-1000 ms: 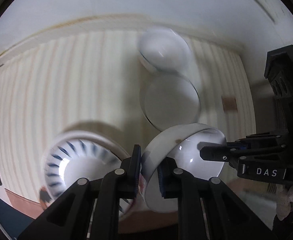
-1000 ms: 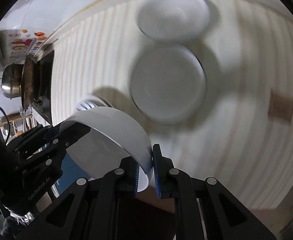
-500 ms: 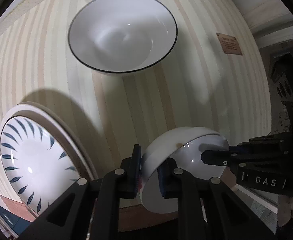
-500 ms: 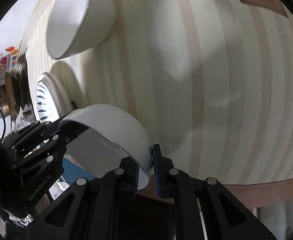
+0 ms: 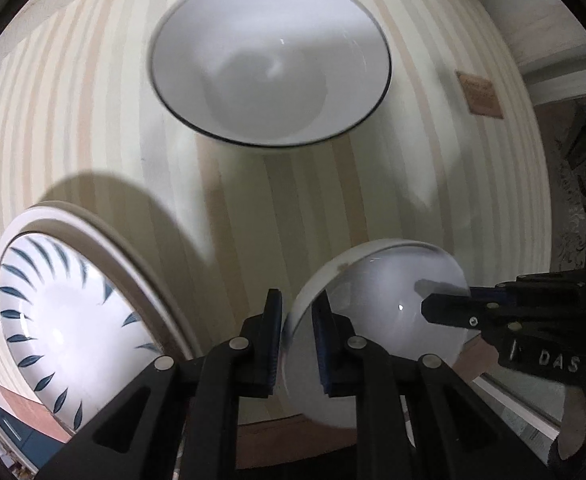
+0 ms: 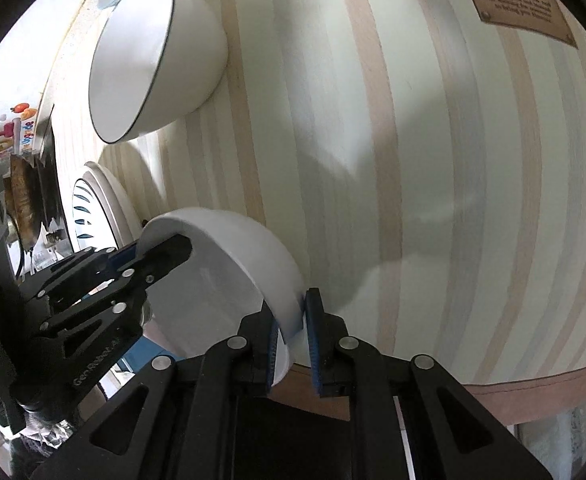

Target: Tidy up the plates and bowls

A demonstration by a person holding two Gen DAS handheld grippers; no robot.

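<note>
Bowl (image 5: 377, 312) pinched at opposite rims by both nearly closed grippers, left (image 5: 297, 340) and right (image 6: 293, 334), low over striped bench (image 6: 413, 160) near black-rimmed bowl (image 5: 271, 64); best lowered level, then released together.

The plain white bowl (image 5: 377, 320) has no pattern. The larger bowl (image 5: 271, 68) at upper centre is white with a thin dark line around its rim. At lower left, the plate (image 5: 65, 320) is white with dark blue leaf-like strokes fanning round it. The mat (image 5: 113, 120) beneath is cream with pale tan and grey-blue stripes, carrying a brown label (image 5: 481, 94). Both grippers are black with blue pads.
</note>
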